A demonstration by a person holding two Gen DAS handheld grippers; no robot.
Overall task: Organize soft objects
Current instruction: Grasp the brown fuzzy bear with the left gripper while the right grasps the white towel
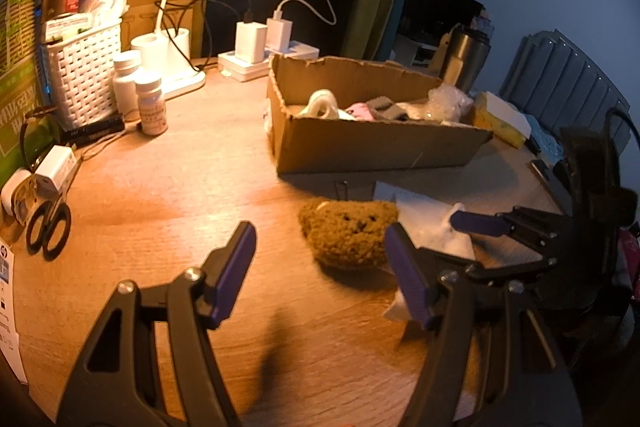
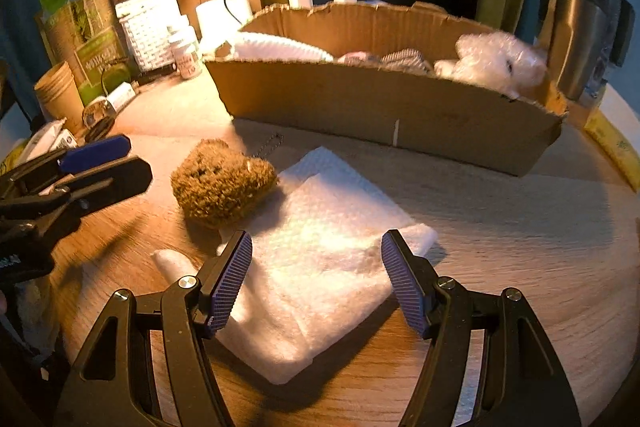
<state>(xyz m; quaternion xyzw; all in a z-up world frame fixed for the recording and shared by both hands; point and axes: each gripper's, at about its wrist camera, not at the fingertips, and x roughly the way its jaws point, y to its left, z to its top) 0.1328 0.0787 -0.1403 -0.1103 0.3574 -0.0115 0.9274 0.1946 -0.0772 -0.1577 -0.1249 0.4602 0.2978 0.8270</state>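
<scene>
A brown fuzzy plush (image 1: 349, 235) (image 2: 222, 182) with a ball chain lies on the wooden desk, partly on a folded white cloth (image 2: 320, 259) (image 1: 428, 223). My left gripper (image 1: 320, 273) stands open just short of the plush, which lies ahead and a little right of its gap. My right gripper (image 2: 316, 279) (image 1: 460, 231) hangs open over the white cloth, nothing pressed between its pads. Behind them a cardboard box (image 1: 376, 147) (image 2: 384, 111) holds a white plush (image 2: 496, 61), a white knit piece (image 2: 280, 49) and other soft items.
A lit desk lamp (image 1: 176, 39), white woven basket (image 1: 84, 79), pill bottles (image 1: 150, 103), chargers (image 1: 264, 35) and scissors (image 1: 48, 231) crowd the left and back. A steel tumbler (image 2: 576, 39) stands right of the box. Paper cups (image 2: 58, 95) sit at far left.
</scene>
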